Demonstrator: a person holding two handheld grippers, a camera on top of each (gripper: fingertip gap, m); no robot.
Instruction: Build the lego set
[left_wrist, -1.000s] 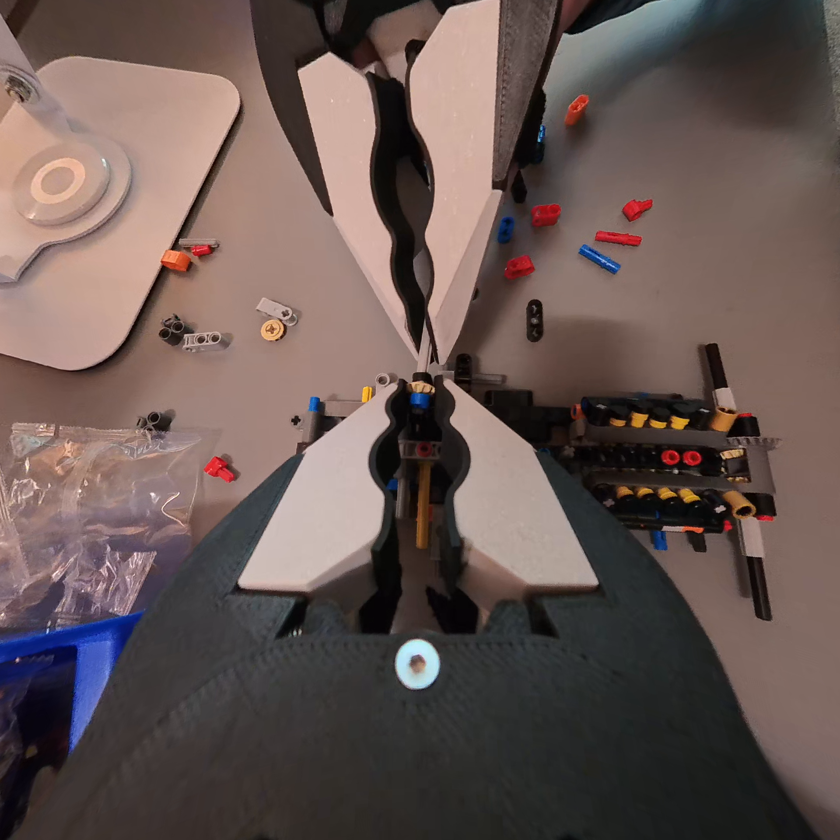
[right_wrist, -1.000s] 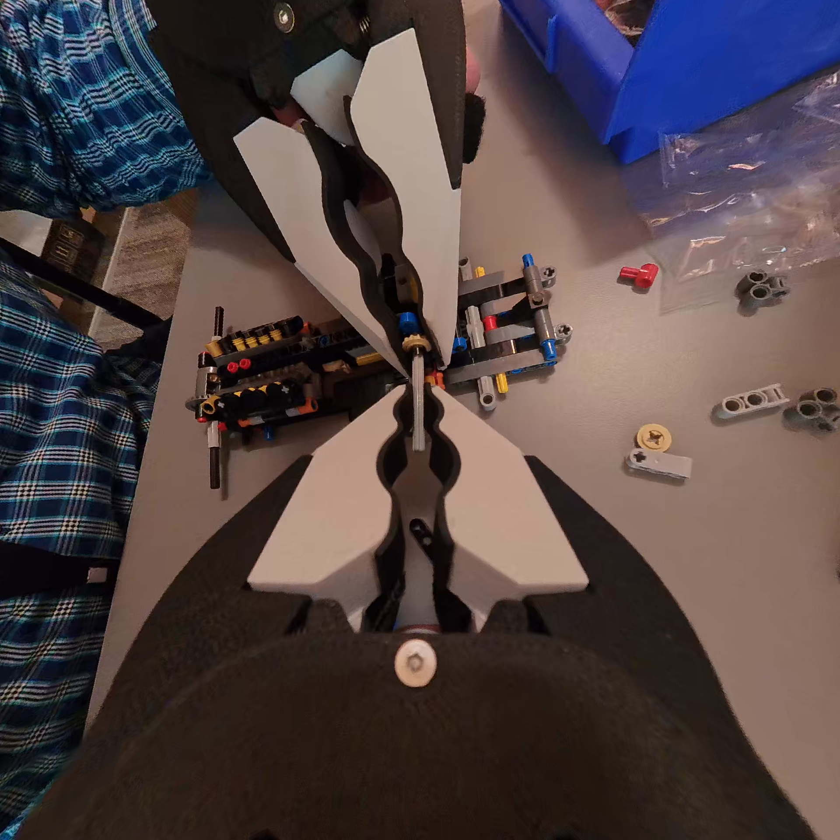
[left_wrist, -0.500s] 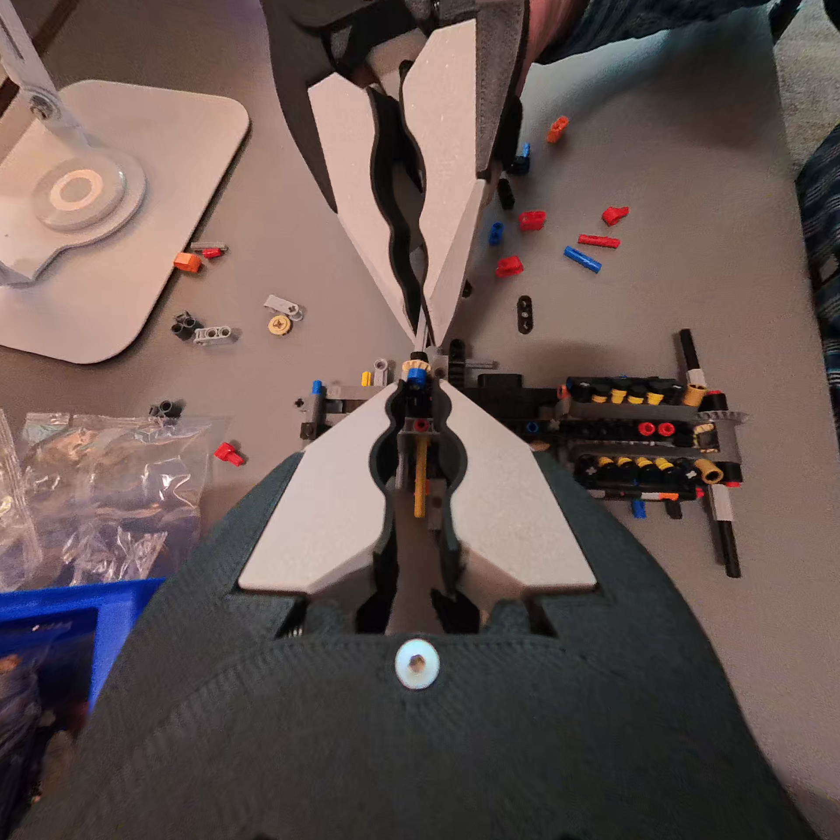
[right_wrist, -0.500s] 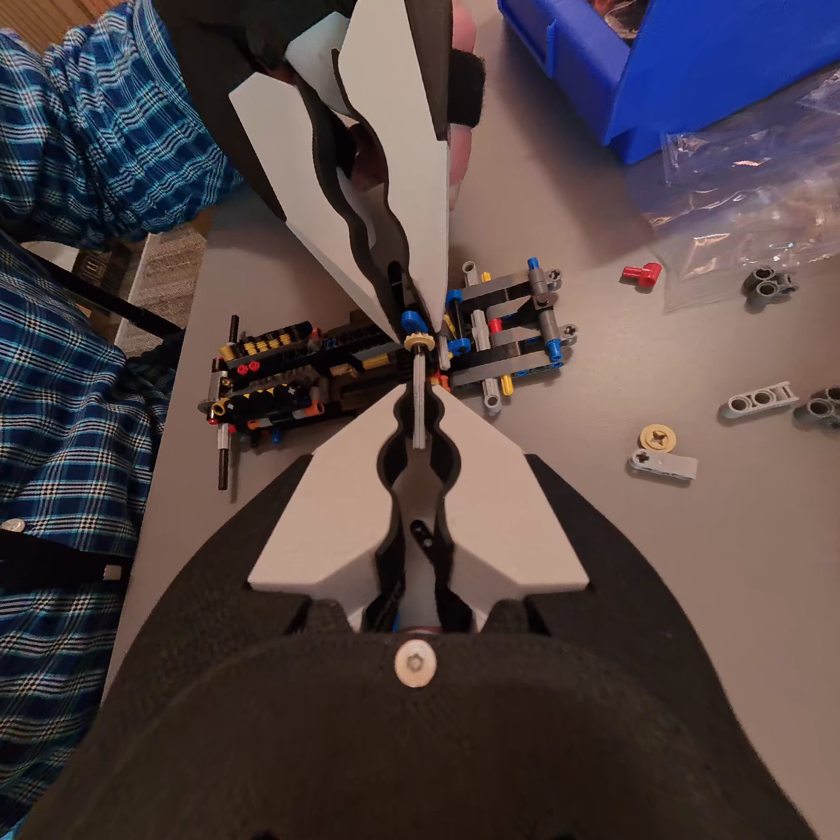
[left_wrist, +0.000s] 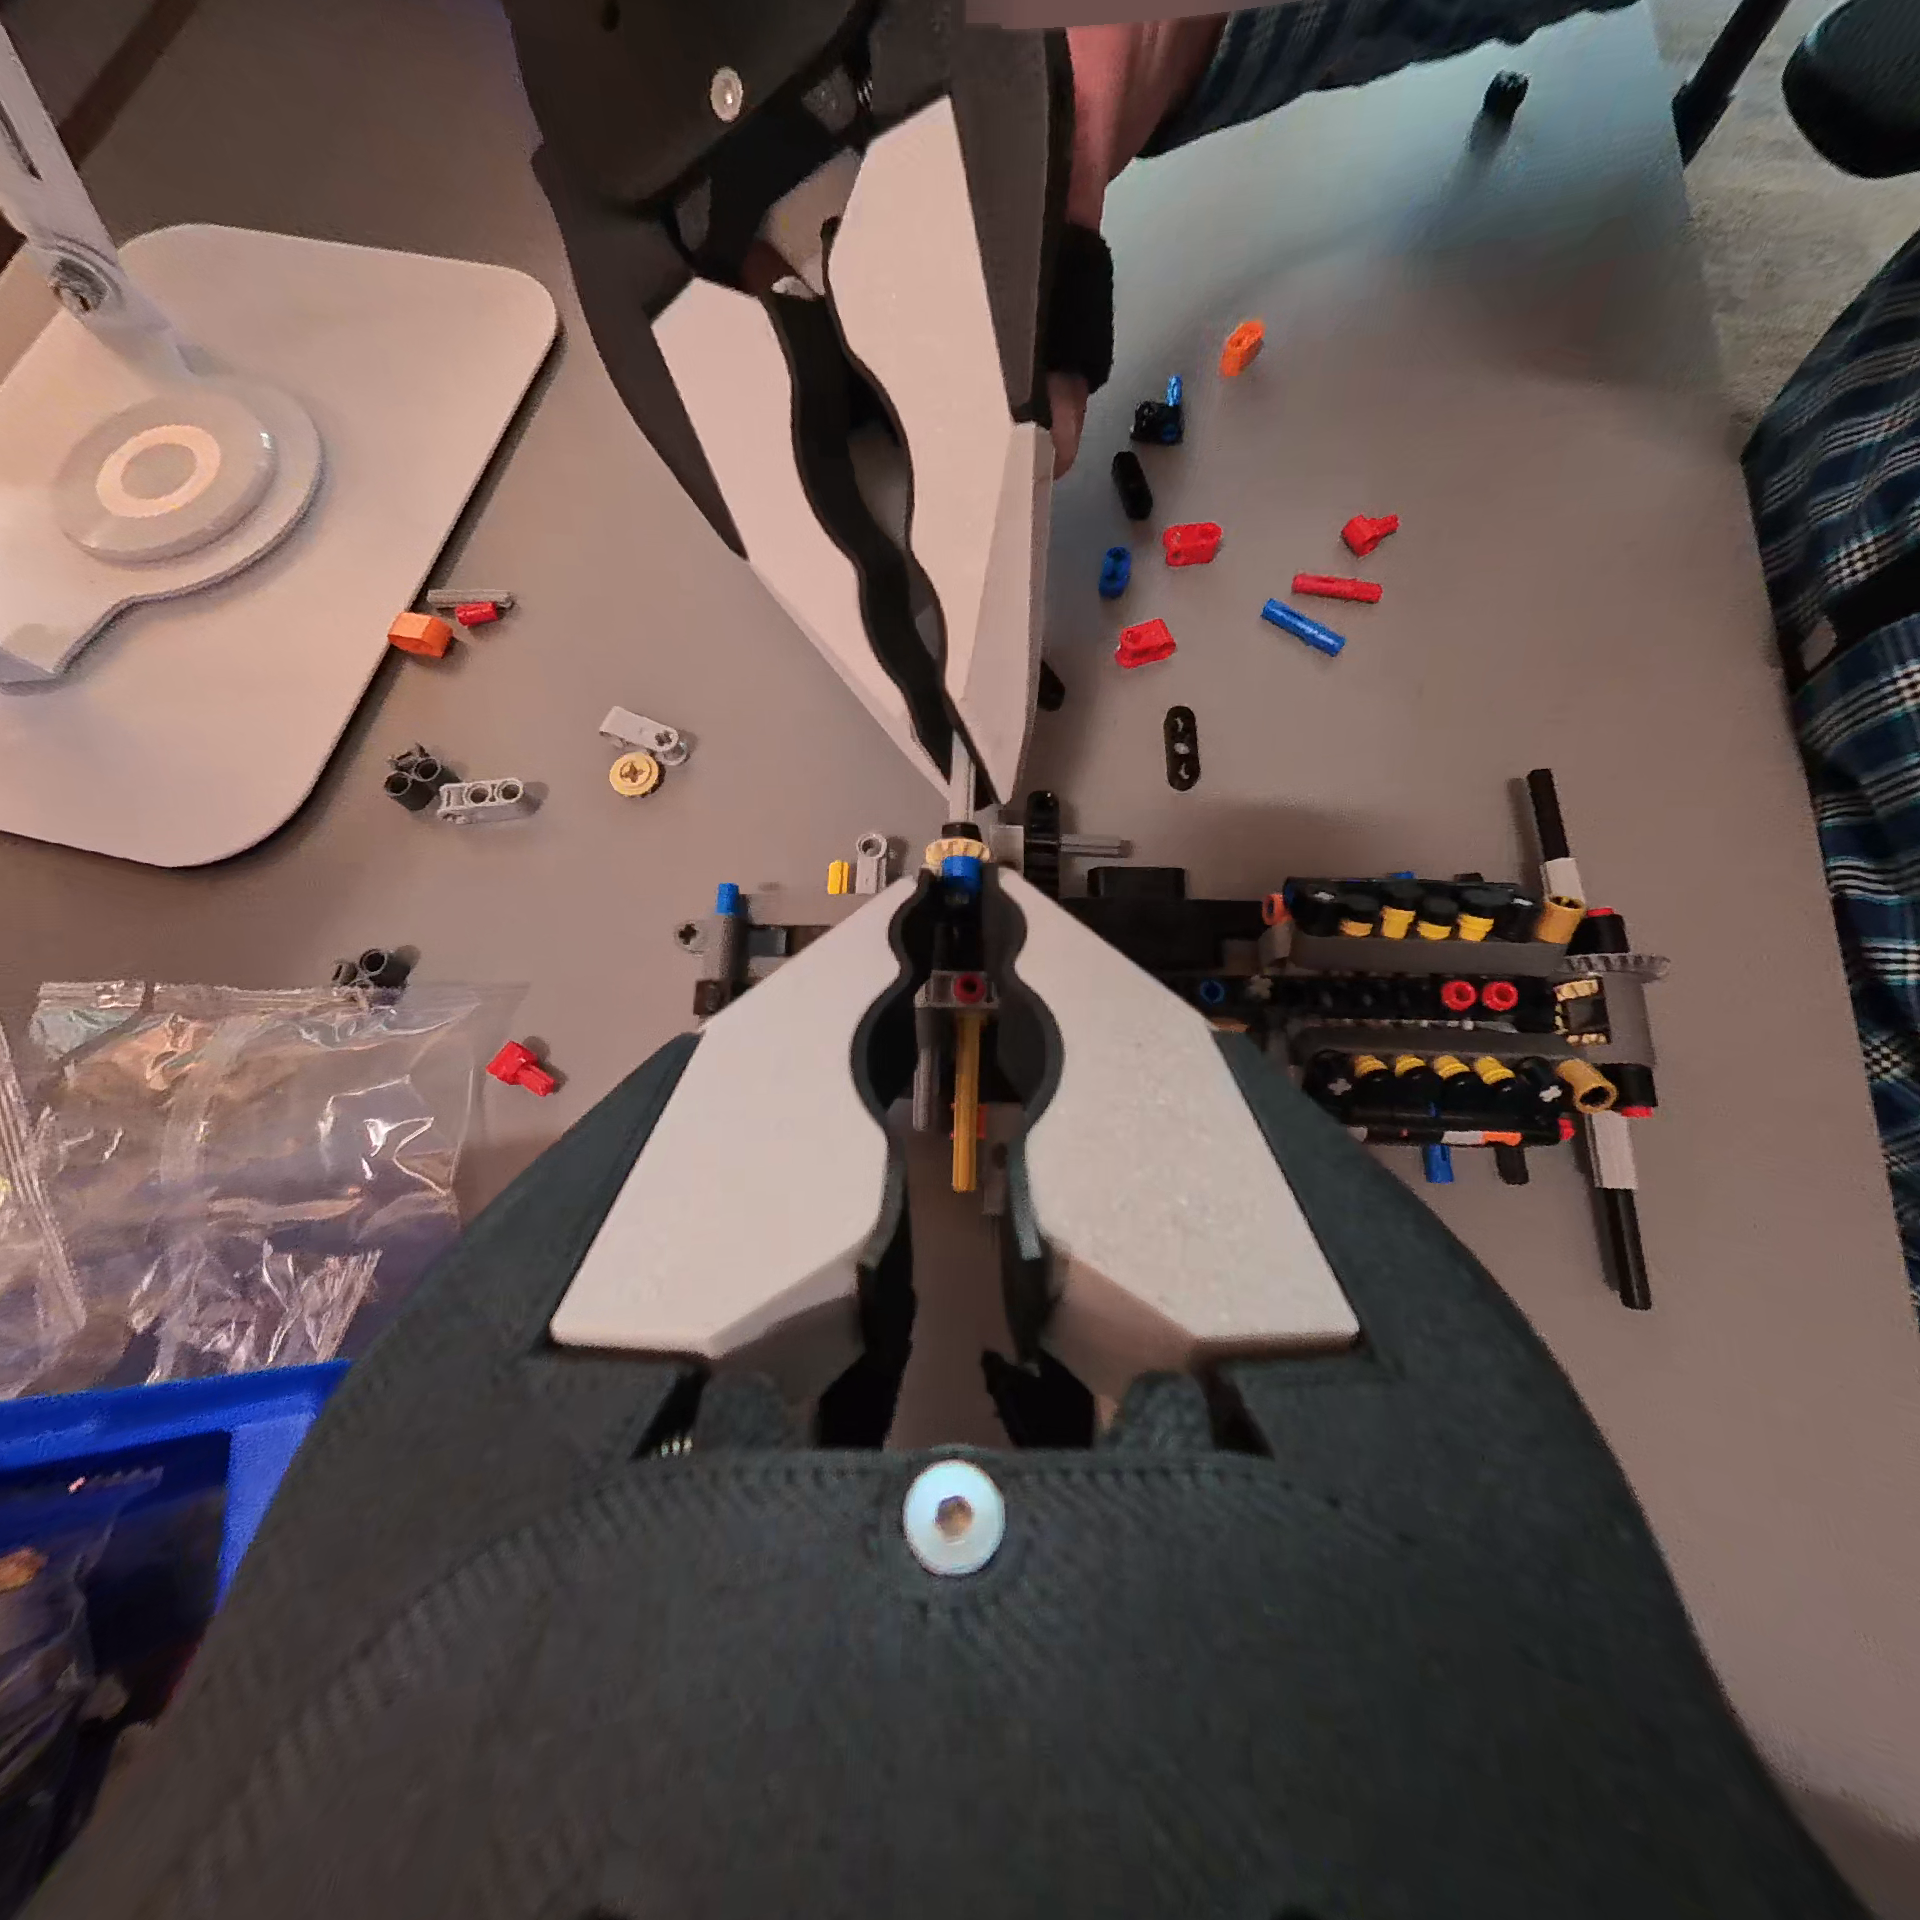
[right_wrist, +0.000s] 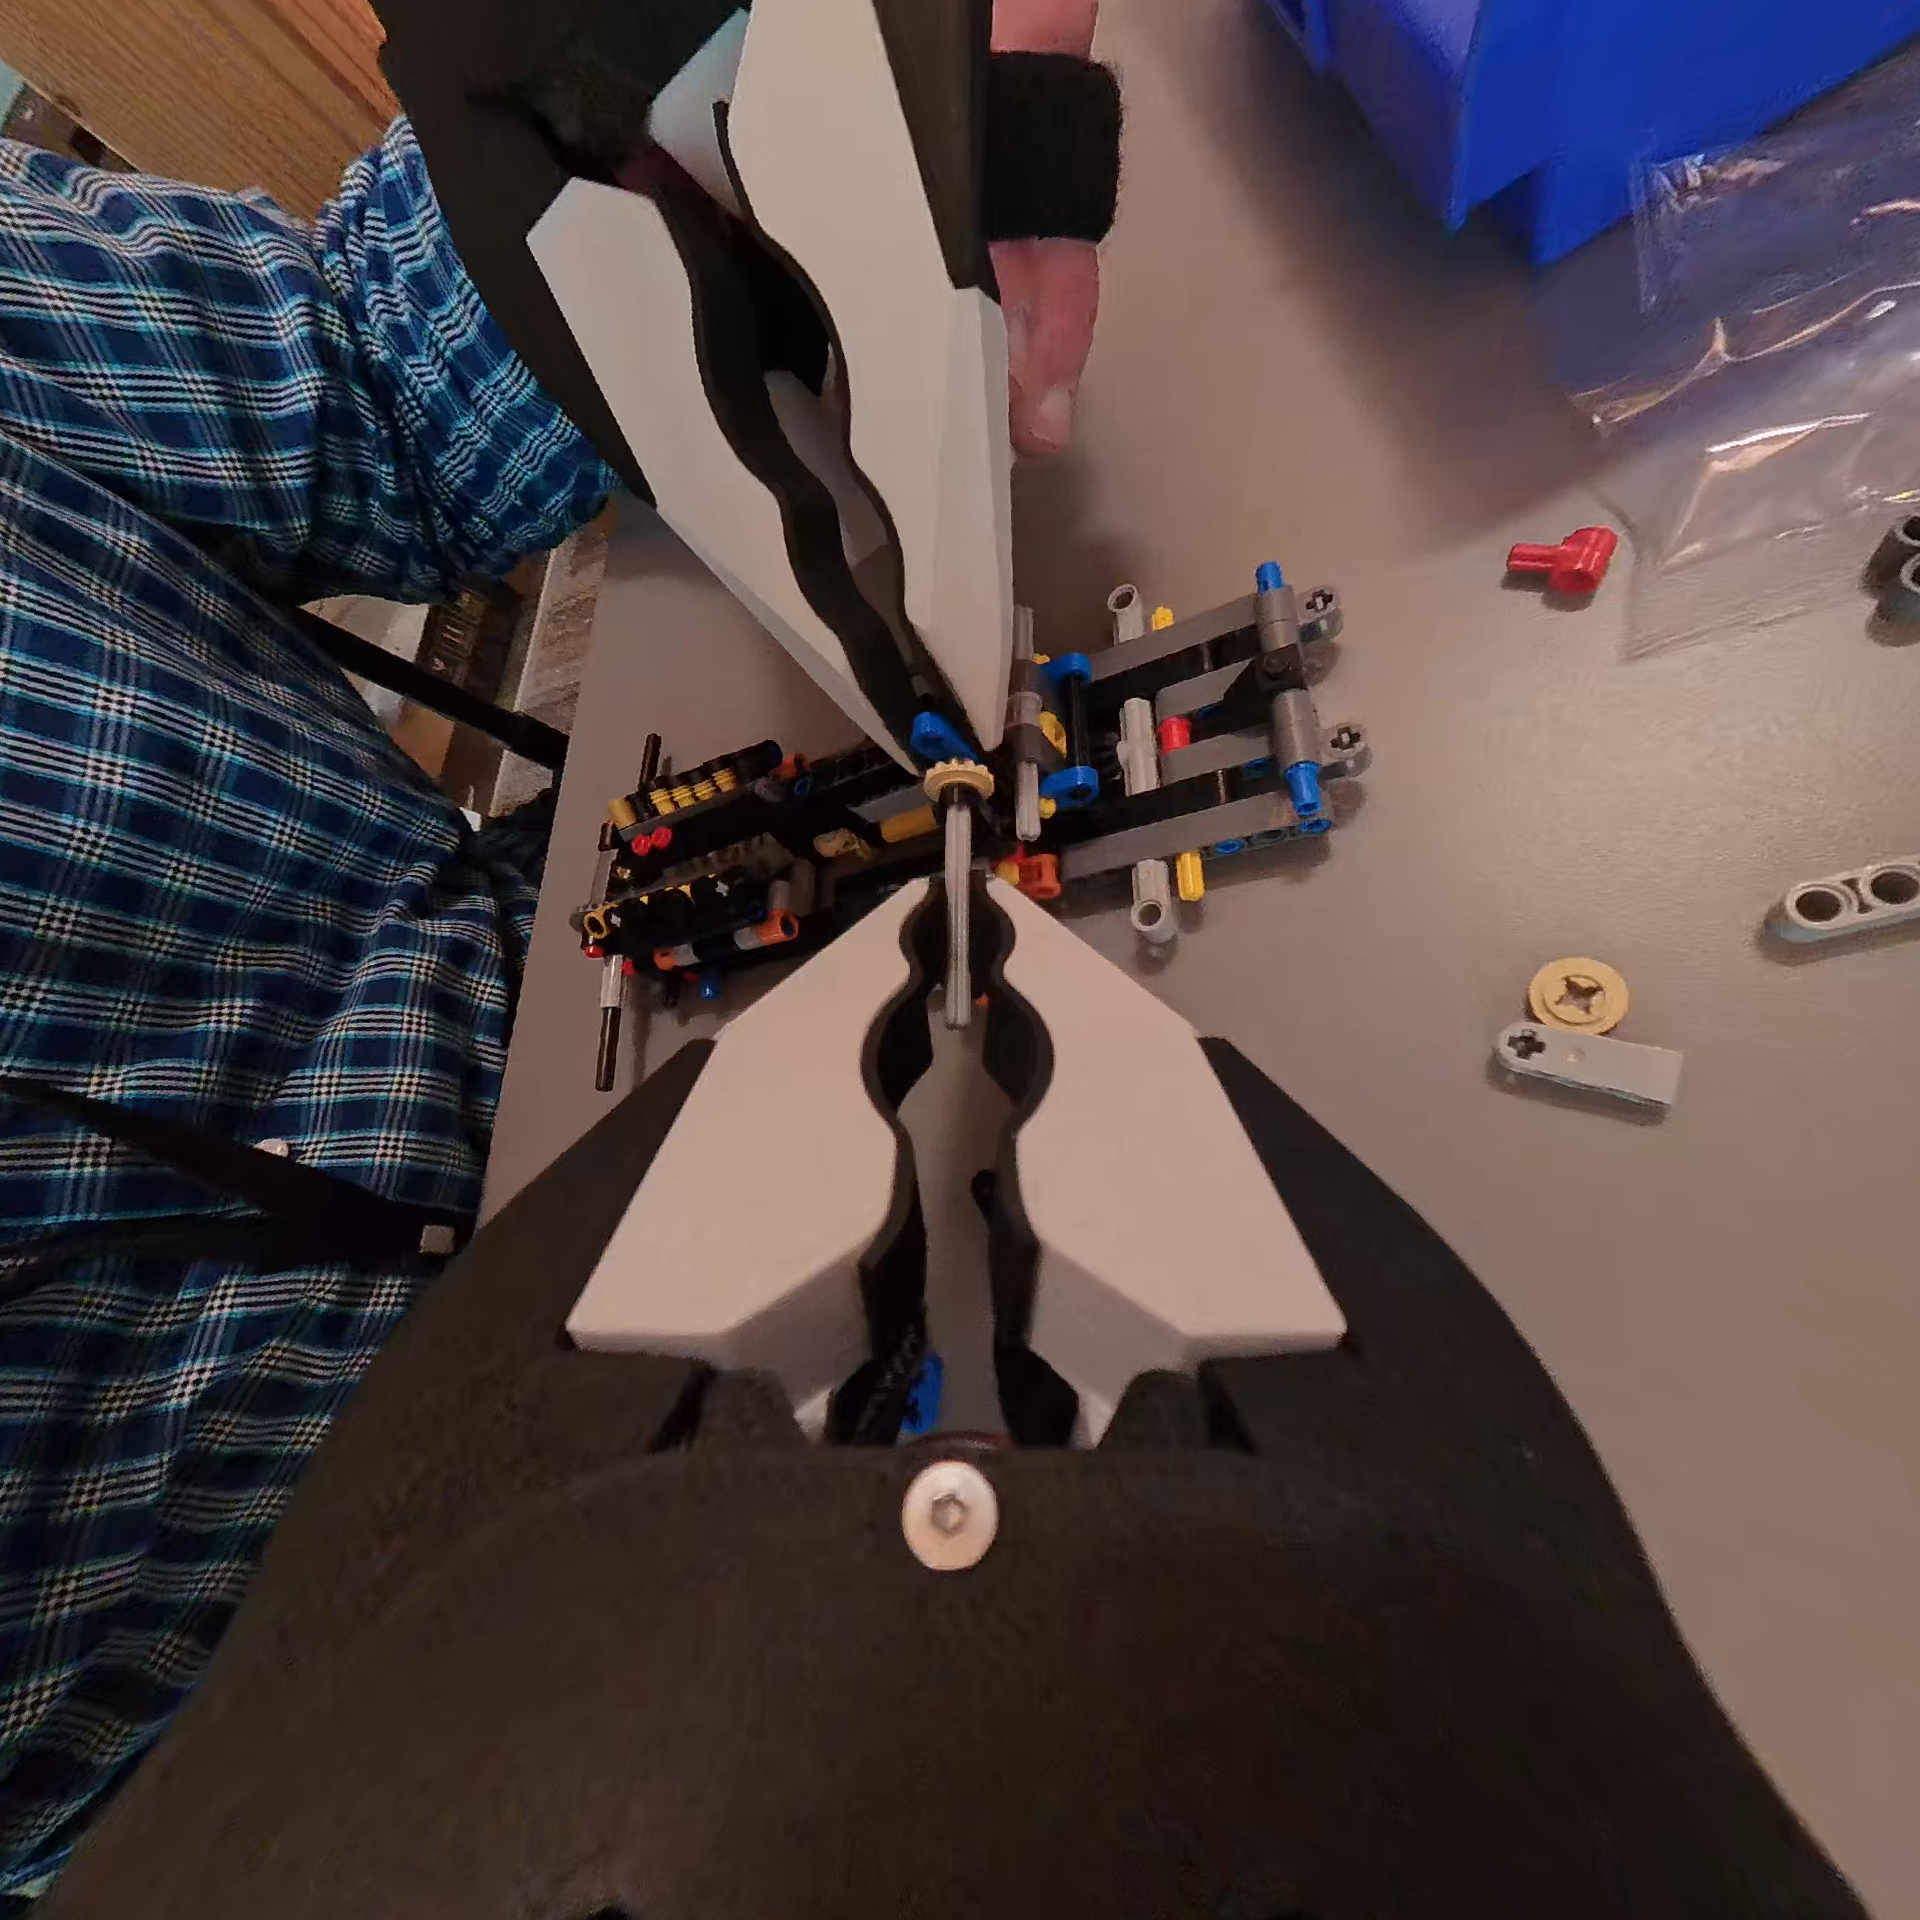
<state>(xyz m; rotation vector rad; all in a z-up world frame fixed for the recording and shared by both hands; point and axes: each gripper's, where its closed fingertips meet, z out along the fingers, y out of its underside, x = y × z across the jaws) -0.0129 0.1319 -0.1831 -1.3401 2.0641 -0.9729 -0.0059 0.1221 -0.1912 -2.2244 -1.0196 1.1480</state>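
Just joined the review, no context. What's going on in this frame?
A person is building a lego set with two hand-held grippers. The right hand-held gripper is shut on a grey axle that carries a tan gear at its far end, at the partly built model. The left hand-held gripper meets it tip to tip from the opposite side, shut on a blue piece of the model. Loose parts lie scattered on the grey table.

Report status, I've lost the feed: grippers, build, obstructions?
Right gripper shut on grey axle. Left gripper shut on lego chassis. Axle at tan gear. Nothing blocking.
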